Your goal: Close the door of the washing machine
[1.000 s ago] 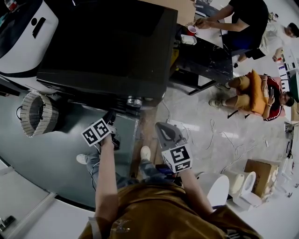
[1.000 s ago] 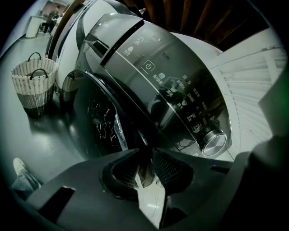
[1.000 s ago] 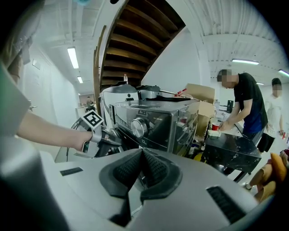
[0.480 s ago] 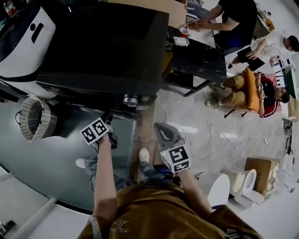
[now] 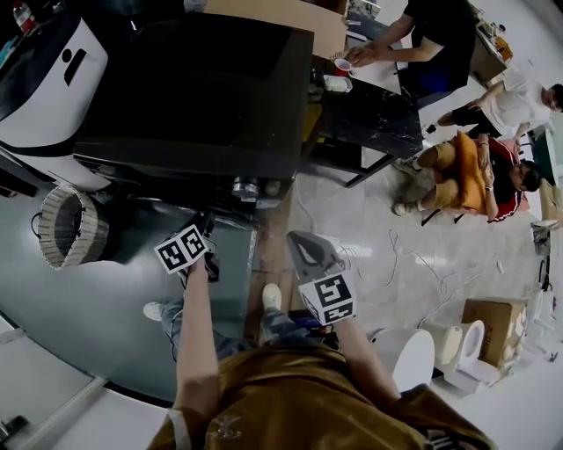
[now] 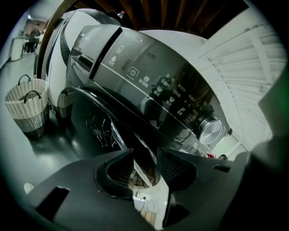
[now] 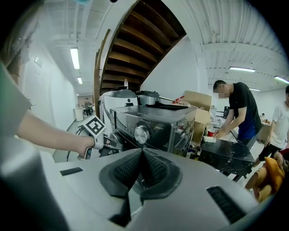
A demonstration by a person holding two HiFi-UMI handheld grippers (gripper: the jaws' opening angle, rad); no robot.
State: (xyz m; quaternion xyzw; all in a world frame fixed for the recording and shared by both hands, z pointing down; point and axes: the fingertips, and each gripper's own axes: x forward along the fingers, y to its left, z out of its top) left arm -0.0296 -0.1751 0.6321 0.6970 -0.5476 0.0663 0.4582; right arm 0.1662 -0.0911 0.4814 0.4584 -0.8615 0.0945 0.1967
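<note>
Black gloss covers the washing machine, and its door lies just ahead of my left tool. Those jaws have just been opening and stand released, nothing between the pads. My right tool is clenched empty, apart from the machine.

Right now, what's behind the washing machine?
Past the far edge of the washing machine the top of a cardboard box shows. The box's lower part and the floor there cannot be seen, because the machine covers them.
</note>
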